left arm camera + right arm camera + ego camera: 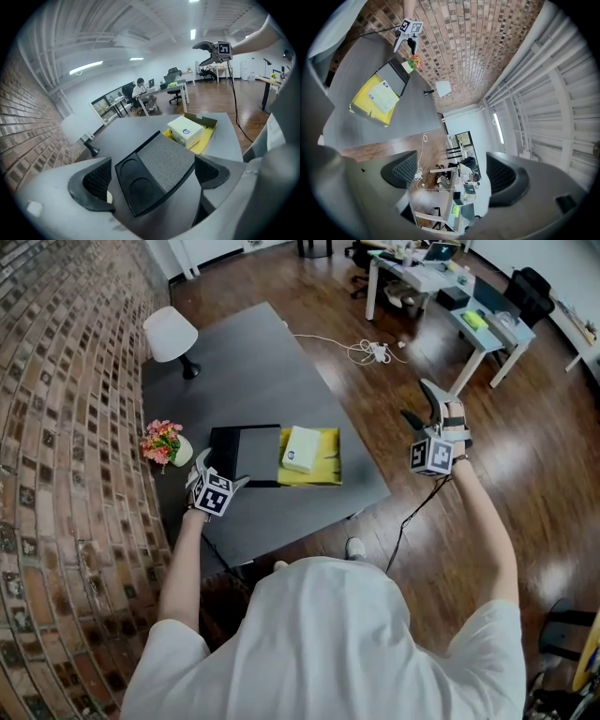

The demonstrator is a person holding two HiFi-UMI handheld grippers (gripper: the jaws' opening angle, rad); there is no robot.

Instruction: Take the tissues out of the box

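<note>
Only the left gripper view shows the two round recesses in the black tray and the blue oval mark on top of the tissue pack. Only the head view shows the flowers at the tray's 9 o'clock. The pack is white and blocky. It lies flat in the open yellow box on the grey table, at the tray's 3 o'clock. Its long axis runs roughly 12 to 6 in the head view. The left gripper has its jaws wide apart and grips nothing. The right gripper, raised off the table's 3 o'clock side, likewise gapes empty.
</note>
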